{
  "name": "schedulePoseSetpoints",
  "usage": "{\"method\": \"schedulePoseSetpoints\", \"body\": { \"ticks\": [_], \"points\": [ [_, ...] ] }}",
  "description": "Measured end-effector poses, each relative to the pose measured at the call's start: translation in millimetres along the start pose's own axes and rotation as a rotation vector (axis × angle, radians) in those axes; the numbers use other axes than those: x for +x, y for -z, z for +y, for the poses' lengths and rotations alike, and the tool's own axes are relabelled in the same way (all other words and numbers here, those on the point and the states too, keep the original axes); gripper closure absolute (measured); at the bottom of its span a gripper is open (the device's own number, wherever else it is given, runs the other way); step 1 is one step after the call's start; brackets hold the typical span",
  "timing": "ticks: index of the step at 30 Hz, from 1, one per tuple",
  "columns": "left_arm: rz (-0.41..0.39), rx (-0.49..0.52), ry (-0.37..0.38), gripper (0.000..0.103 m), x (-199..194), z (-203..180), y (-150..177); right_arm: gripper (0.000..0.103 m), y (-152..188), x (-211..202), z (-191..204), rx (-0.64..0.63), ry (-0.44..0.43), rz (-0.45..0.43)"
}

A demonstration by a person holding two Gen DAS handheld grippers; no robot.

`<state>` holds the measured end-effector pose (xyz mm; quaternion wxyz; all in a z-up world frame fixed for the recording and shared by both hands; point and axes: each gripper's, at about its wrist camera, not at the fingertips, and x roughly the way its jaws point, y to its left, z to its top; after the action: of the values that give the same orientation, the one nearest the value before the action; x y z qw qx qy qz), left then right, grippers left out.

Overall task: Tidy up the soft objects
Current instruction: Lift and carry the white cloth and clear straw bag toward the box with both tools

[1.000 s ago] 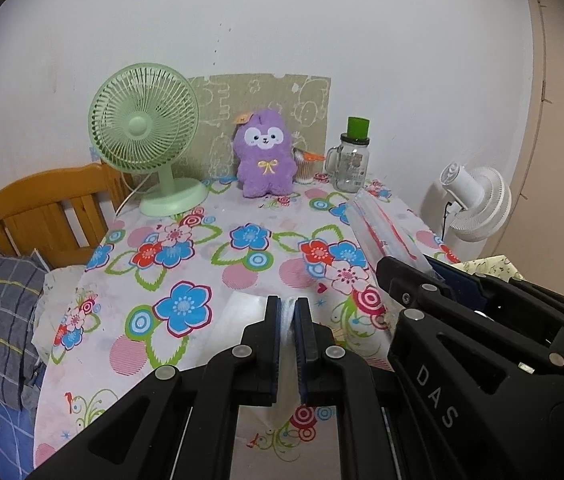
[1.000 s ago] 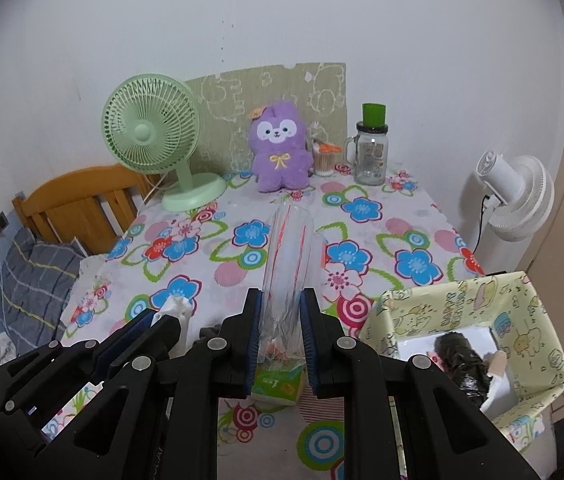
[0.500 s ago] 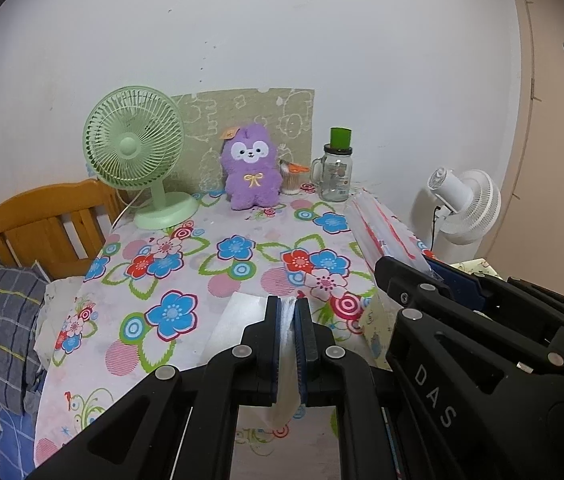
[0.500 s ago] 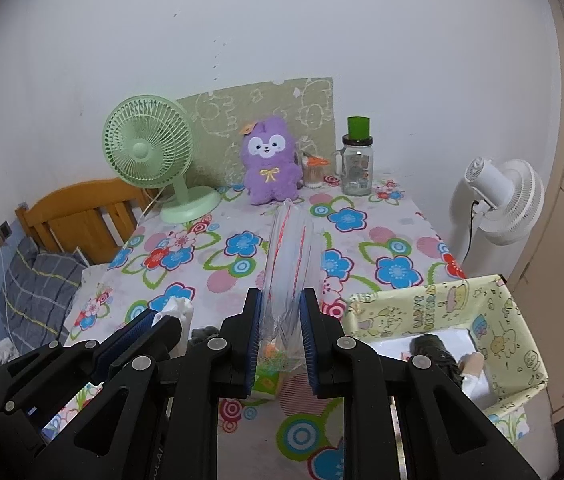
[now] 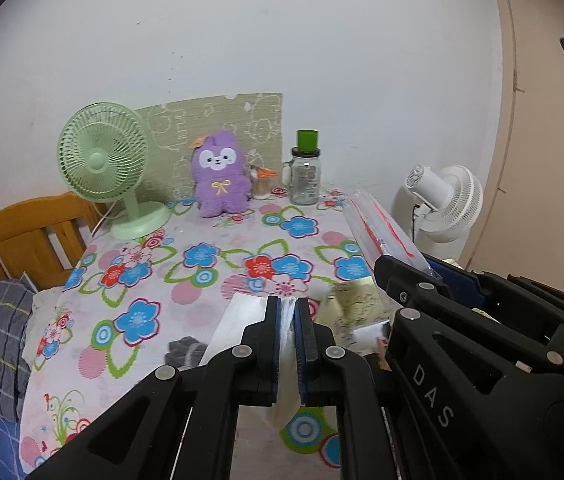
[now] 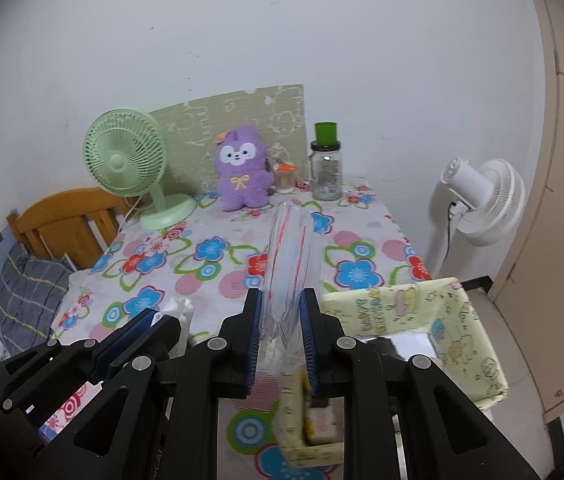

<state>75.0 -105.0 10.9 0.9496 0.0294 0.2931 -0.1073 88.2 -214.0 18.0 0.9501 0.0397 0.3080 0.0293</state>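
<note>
A worktop under a bright flowered cloth fills both wrist views, standing against a pale wall. At its far edge, out of the way, stand a green desk fan, a purple plush toy and a glass jar with a green lid. A white fan stands off the right side.

Just beside the near right corner sits a yellow cartoon-print fabric box, its mouth open, probably where the soft things are to go.

The right tool is pressed together on a clear plastic zip bag with red seal lines, which stands up between its blue pads. The left tool pinches a thin white sheet, seemingly the bag's other edge or a cloth; I cannot tell which. Holding one at each side would keep a limp item spread and lifted above the box.

The letters "DAS" are moulded on the right tool's black body in the left view. The box's printed lettering is too small to read.
</note>
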Motion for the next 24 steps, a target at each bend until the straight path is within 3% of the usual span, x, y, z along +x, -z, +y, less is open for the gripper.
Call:
{"method": "schedulePoseSetpoints", "body": {
  "ticks": [24],
  "points": [
    [0.005, 0.097, 0.086, 0.100, 20, -85, -10, 0.081, 4, -10, -85, 0.058, 0.077, -0.022]
  ]
}}
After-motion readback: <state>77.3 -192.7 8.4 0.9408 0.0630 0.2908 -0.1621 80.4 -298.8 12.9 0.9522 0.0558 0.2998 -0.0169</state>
